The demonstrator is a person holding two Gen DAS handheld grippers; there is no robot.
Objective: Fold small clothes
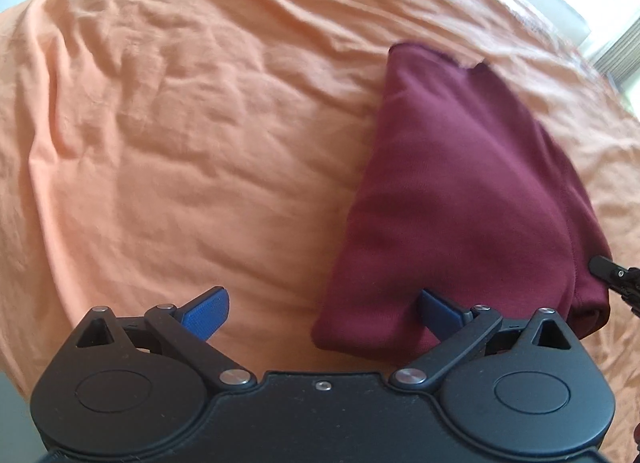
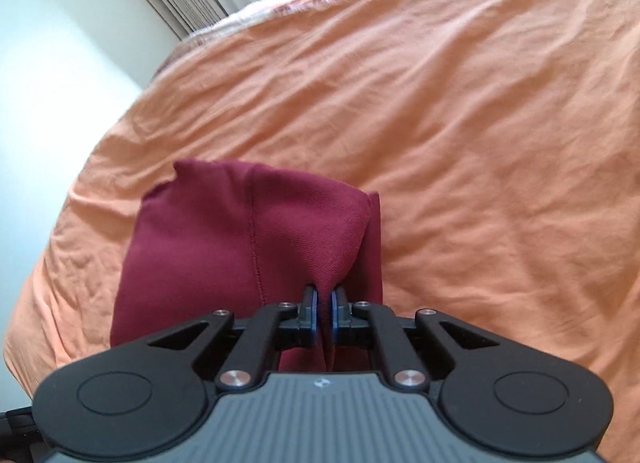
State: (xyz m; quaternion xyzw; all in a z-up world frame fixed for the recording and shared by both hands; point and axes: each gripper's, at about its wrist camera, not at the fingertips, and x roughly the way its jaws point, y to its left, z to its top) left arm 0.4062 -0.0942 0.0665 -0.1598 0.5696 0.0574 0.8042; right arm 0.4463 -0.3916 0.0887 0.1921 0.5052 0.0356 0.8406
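Pinching a corner of the folded maroon garment [image 2: 224,247] near the edge of the bed [image 2: 480,143], the right gripper [image 2: 324,303] has jaws clamped on cloth, so the left gripper [image 1: 324,315], jaws wide and empty, should grasp the neighbouring corner for an even fold.

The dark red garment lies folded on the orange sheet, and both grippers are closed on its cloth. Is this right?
Not quite. Only the right gripper is closed on the dark red garment, as the right wrist view shows. The left wrist view shows the left gripper open. The garment does lie folded on the orange sheet.
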